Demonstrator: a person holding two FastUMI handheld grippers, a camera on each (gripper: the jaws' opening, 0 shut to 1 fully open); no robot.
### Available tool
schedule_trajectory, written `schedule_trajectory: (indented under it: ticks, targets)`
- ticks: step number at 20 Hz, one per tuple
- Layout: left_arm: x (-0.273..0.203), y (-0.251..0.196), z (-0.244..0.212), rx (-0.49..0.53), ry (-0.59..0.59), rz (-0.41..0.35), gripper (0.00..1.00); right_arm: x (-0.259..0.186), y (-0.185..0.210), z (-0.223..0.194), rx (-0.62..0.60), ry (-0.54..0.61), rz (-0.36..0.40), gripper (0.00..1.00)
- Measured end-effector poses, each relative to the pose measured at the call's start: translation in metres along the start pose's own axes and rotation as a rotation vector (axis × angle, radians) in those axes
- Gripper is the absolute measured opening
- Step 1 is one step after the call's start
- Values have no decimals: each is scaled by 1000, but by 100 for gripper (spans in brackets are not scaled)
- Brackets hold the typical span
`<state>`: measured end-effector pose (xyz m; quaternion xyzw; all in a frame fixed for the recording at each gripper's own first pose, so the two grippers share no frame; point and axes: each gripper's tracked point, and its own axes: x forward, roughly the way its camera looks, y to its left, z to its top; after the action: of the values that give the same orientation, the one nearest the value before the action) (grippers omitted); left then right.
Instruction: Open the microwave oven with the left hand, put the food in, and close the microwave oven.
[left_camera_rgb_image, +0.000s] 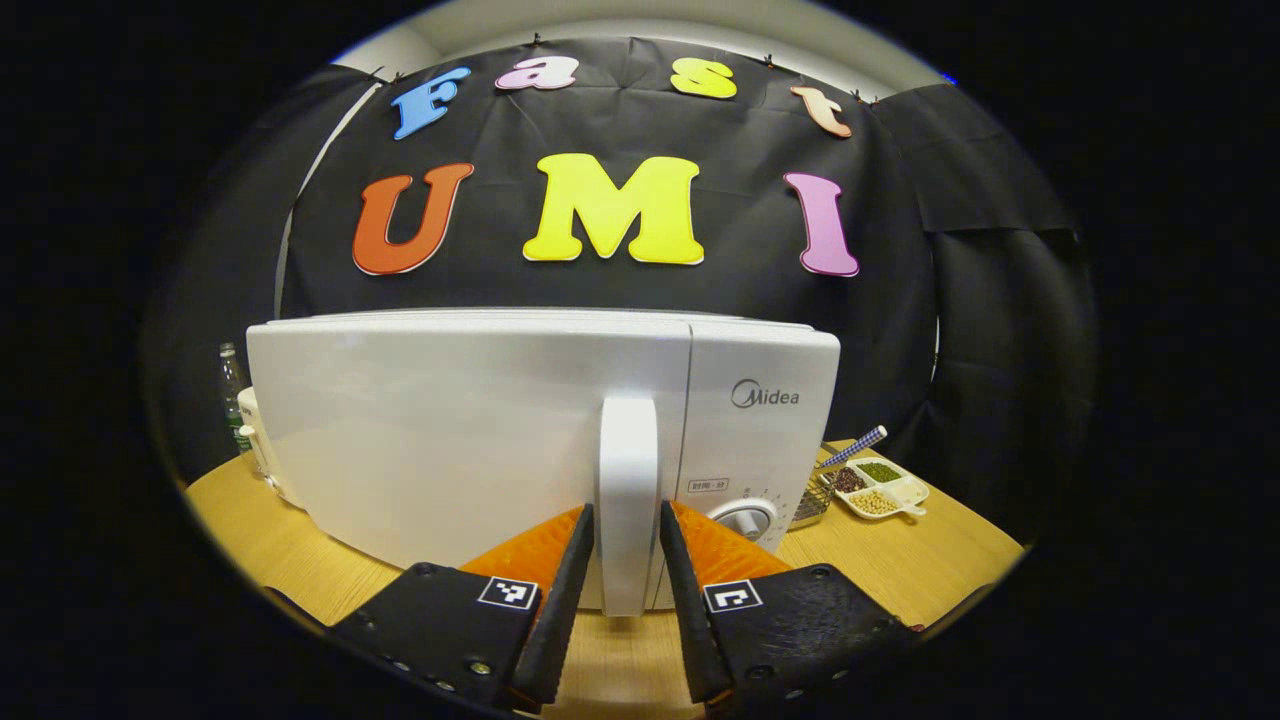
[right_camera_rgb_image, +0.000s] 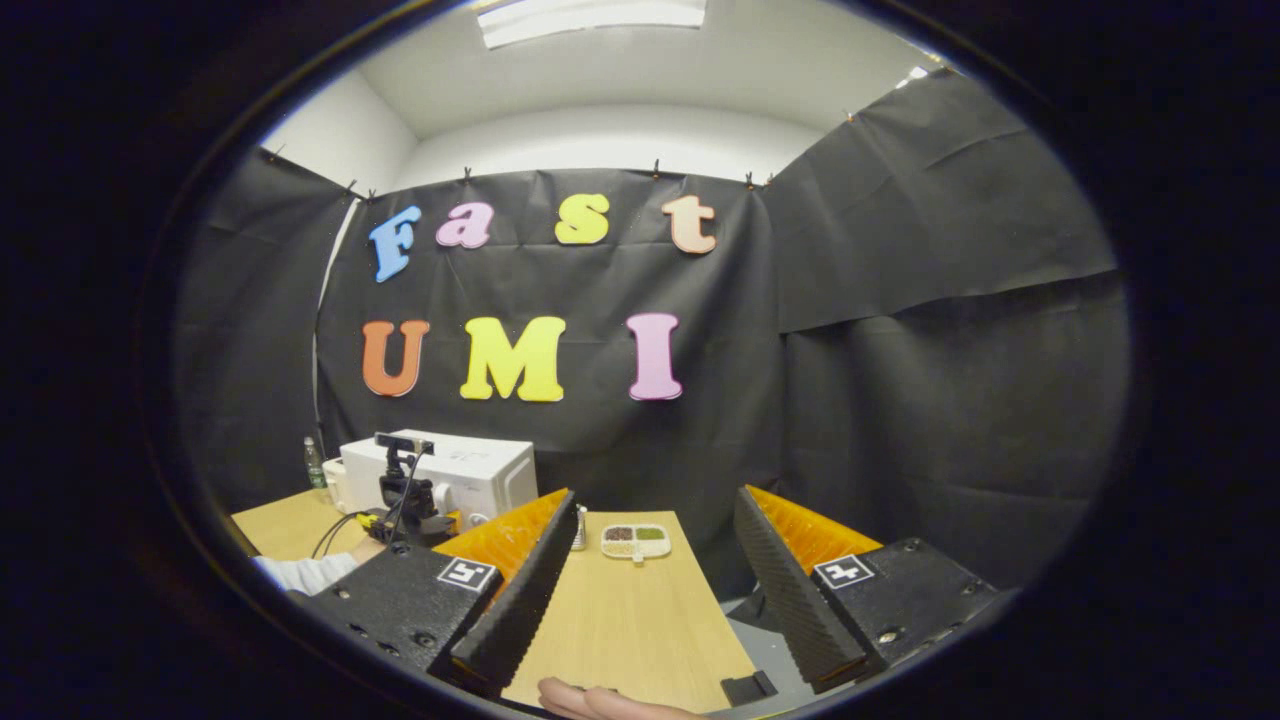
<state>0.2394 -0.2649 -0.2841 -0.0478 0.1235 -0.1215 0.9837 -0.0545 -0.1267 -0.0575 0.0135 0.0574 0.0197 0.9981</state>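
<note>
Microwave oven (left_camera_rgb_image: 480, 440) on wooden table (left_camera_rgb_image: 900, 570) — black-draped booth, white ceiling.

Glossy white microwave (left_camera_rgb_image: 480, 440); wood-grain table (right_camera_rgb_image: 620, 620).

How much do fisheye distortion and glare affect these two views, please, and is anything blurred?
Left gripper view: sharp; the microwave bulges, its top edge bowed, with soft sheen on the door but no harsh glare; the handle sits crisp between the left tool. Right gripper view: the ceiling light is blown out, the table edges splay, and the distant dish is small but legible.
</note>
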Motion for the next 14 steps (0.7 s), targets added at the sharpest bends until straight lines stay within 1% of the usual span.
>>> schedule_trajectory:
  ticks: [1, 2, 3, 4, 5, 6, 7, 8, 9, 10, 12, 14]
  targets:
    - [-2, 0, -1, -4, 16, -13, 34, -2, -1, 1, -5, -1, -1, 100]
    - [-1, -1, -7, -38, 52, -25, 27, -3, -3, 2, -8, -2, -5, 90]
    - [-6, -1, -12, -69, 81, -44, 22, -5, -5, 2, -9, -4, -10, 90]
    - [-6, -1, -6, -82, 65, -54, 23, -6, -7, 4, -11, -7, -14, 100]
    - [-7, -2, -13, -65, 92, -57, 15, -7, -8, 4, -13, -6, -20, 100]
    - [-7, -1, -10, -29, 82, -58, 15, -8, -10, 4, -16, -4, -22, 90]
    - [-7, -1, -11, -11, 81, -59, 15, -9, -10, 3, -20, -2, -22, 100]
    - [-10, -2, -13, -10, 89, -61, 15, -11, -10, 3, -24, 0, -22, 90]
    - [-17, -1, -14, -17, 92, -64, 15, -11, -10, 2, -26, 4, -25, 90]
    - [-25, 0, -7, -20, 62, -69, 15, -12, -11, 0, -27, 11, -25, 90]
    - [-45, 2, -15, 17, 64, -120, 14, -13, -9, -2, -23, 19, -16, 90]
    - [-66, 8, -19, 6, 72, -150, 14, -12, -6, -8, -16, 28, -7, 90]
